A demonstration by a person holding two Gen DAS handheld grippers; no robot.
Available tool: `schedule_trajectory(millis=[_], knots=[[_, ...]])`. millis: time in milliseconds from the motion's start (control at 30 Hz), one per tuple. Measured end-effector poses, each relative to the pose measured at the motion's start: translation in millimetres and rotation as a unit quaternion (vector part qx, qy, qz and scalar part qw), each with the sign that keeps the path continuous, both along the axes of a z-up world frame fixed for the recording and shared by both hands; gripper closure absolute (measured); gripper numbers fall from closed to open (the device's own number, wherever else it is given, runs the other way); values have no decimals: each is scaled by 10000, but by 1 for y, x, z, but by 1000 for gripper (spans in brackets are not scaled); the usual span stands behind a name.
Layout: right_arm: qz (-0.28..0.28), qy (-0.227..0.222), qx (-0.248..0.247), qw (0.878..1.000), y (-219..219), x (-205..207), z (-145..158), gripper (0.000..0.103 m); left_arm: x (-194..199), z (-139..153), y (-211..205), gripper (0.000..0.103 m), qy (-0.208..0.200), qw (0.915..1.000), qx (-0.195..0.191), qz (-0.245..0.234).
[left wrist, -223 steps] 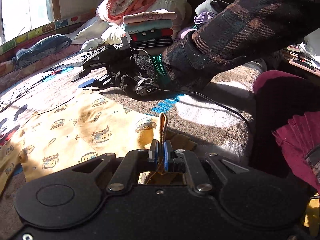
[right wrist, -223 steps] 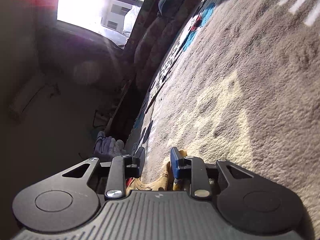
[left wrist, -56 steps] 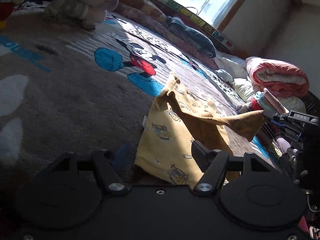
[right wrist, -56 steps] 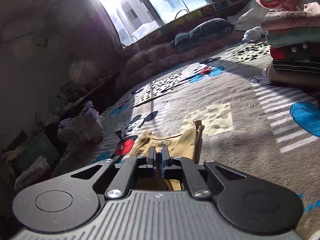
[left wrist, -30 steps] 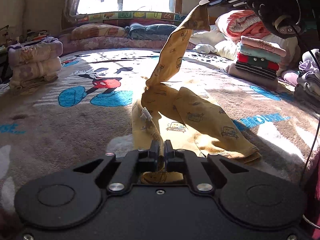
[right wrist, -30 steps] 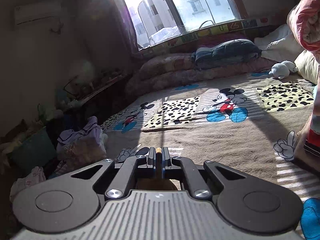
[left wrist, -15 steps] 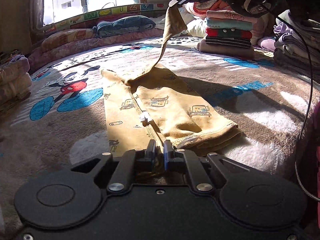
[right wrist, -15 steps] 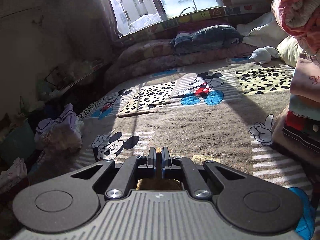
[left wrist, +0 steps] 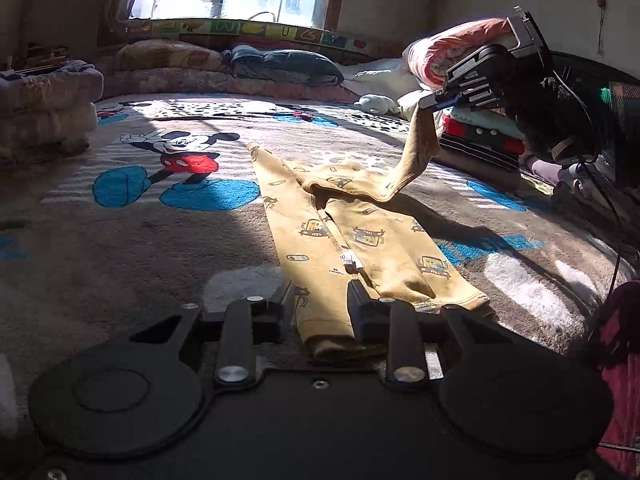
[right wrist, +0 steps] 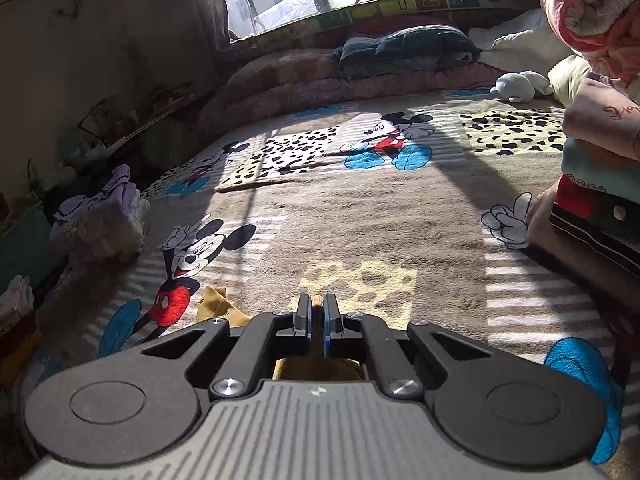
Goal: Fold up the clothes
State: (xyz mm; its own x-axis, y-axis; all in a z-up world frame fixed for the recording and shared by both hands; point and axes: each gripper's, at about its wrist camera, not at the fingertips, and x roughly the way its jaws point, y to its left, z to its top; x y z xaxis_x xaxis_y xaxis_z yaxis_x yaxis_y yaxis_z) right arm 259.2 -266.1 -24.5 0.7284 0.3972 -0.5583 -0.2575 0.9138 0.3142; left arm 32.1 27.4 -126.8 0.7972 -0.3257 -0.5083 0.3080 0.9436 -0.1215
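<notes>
Yellow printed children's trousers point(left wrist: 332, 232) lie lengthwise on the cartoon-mouse blanket point(left wrist: 132, 216), waistband end nearest my left gripper point(left wrist: 318, 304). That gripper is open, its fingers either side of the waistband edge. One trouser leg rises off the blanket to my right gripper point(left wrist: 430, 101), which hangs at the upper right and is shut on the leg's end. In the right wrist view the right gripper point(right wrist: 317, 316) pinches a strip of the yellow cloth point(right wrist: 317, 304), and another bit of the trousers point(right wrist: 218, 308) shows at lower left.
A stack of folded clothes point(left wrist: 480, 136) stands at the right, also in the right wrist view point(right wrist: 600, 168). A pink rolled quilt point(left wrist: 452, 48) and pillows point(left wrist: 280, 66) line the window side. A pile of clothes point(left wrist: 44, 104) sits far left. A cable point(left wrist: 608, 200) runs down the right.
My left gripper has let go of the waistband and now stands open. The right gripper, still holding the leg end, has moved right and lower; the trousers lie flatter.
</notes>
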Motion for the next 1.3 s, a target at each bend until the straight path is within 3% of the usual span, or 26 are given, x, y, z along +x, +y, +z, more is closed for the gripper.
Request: schedule_trajectory(millis=[33, 100, 200, 333, 500, 600, 767, 833, 900, 1133, 1233, 1300], knots=[[50, -13, -50, 10000, 1, -2, 0, 95, 6, -7, -8, 76, 304, 9992, 139, -197], [55, -16, -11, 10000, -3, -10, -5, 95, 8, -11, -14, 76, 323, 9988, 316, -212], [60, -19, 51, 10000, -9, -23, -13, 95, 13, 2, 2, 76, 314, 9989, -336, -42], [-56, -134, 583, 9982, -24, -45, -31, 95, 34, 18, 24, 76, 398, 9947, -888, 339], [-323, -168, 1240, 9916, -41, -68, -59, 95, 97, 45, 37, 76, 177, 9965, -663, 482], [-663, -229, 1870, 9799, -58, -86, -74, 95, 150, 55, 41, 76, 58, 9983, -377, 448], [-1096, -110, 2828, 9528, -80, -106, -105, 95, 223, 39, 32, 76, 290, 9990, -48, 342], [-1191, -60, 3091, 9435, -85, -108, -113, 95, 251, 29, 23, 85, 401, 9987, 101, 309], [-1244, -24, 3325, 9349, -88, -110, -118, 95, 270, 23, 16, 87, 472, 9982, 197, 305], [-1040, 320, 4701, 8759, -86, -116, -99, 95, 298, 7, -1, 87, 585, 9969, 514, 87], [-858, 486, 4708, 8767, -75, -112, -89, 95, 303, 4, -6, 87, 641, 9957, 673, 57], [-870, 557, 4521, 8860, -70, -109, -90, 95, 303, 10, -4, 87, 561, 9967, 568, 140]])
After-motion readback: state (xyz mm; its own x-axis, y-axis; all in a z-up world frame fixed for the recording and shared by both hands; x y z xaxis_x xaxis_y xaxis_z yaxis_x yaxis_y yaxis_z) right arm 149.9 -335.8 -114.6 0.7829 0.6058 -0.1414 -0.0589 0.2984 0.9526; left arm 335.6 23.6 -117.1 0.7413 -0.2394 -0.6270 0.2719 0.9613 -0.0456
